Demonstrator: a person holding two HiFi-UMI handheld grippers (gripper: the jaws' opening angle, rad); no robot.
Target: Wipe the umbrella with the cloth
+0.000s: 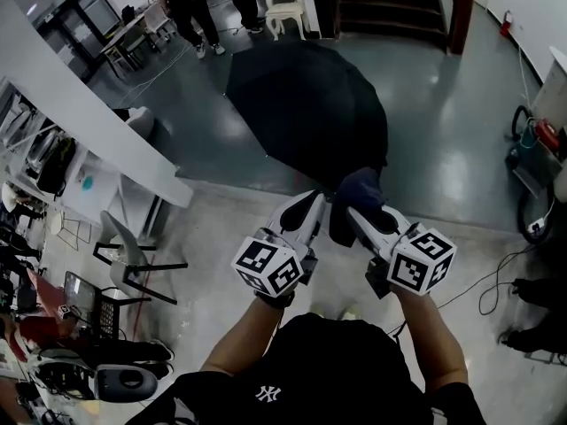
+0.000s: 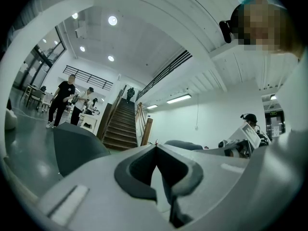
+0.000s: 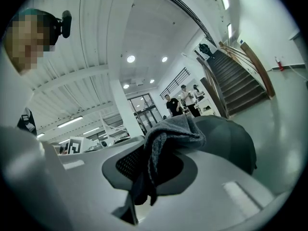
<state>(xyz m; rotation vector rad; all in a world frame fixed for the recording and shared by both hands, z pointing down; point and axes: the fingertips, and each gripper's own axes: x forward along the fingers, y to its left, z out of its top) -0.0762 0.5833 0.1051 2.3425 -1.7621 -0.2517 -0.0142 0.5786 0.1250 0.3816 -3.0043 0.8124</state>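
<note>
- Your right claw point(image 1: 356, 218) is clamped on the dark cloth point(image 3: 168, 134). A bunched fold stands proud of the jaws, so soft fabric, not plastic, should meet the canopy first.
- Your left claw point(image 2: 155, 147) is closed tip to tip, with nothing between the jaws. It is probably free to steady things.
- The umbrella point(image 1: 306, 104) lies open on the floor point(image 1: 443, 140), canopy up, just ahead of both claws — broad face offered for wiping.
- Cloth-to-canopy contact is not confirmed — my judgement is that wiping has not yet started.

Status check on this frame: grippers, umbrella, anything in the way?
Left gripper shut, empty. Right gripper shut on cloth. Umbrella open on floor ahead; cloth contact unclear. Nothing seen blocking.
</note>
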